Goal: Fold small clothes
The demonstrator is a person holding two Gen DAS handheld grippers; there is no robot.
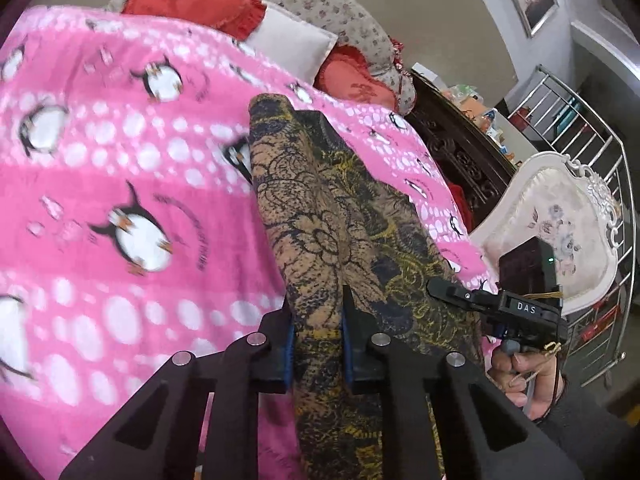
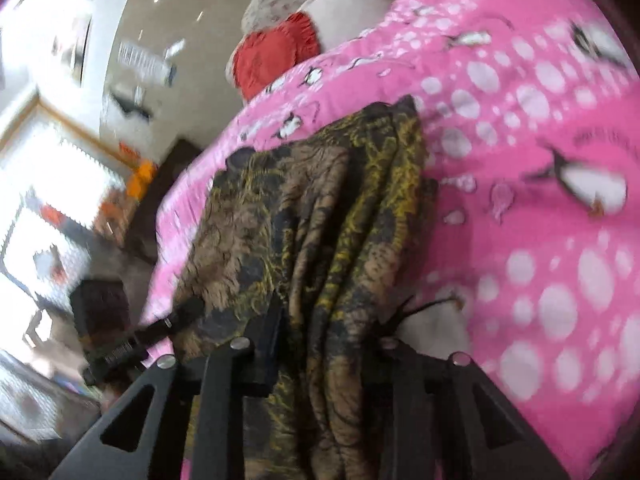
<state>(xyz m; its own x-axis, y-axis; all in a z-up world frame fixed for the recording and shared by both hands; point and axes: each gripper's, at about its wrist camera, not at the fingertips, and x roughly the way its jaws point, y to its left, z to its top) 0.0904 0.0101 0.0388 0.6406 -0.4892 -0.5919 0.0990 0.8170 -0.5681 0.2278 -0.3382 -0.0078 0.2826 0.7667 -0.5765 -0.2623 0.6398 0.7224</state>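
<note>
Patterned garment [image 1: 320,216] is held bunched above the pink penguin blanket [image 1: 132,184] on the bed — clamped by both grippers. Left gripper [image 1: 319,344] fingers are pinched tight on one fold; right gripper [image 2: 324,344] fingers are closed on a thicker bunch.

Right gripper's [image 2: 320,344] far fingers buried in patterned cloth [image 2: 320,208]; room beyond blurred

Pink penguin blanket [image 1: 120,184]; ornate white chair [image 1: 560,216]
</note>
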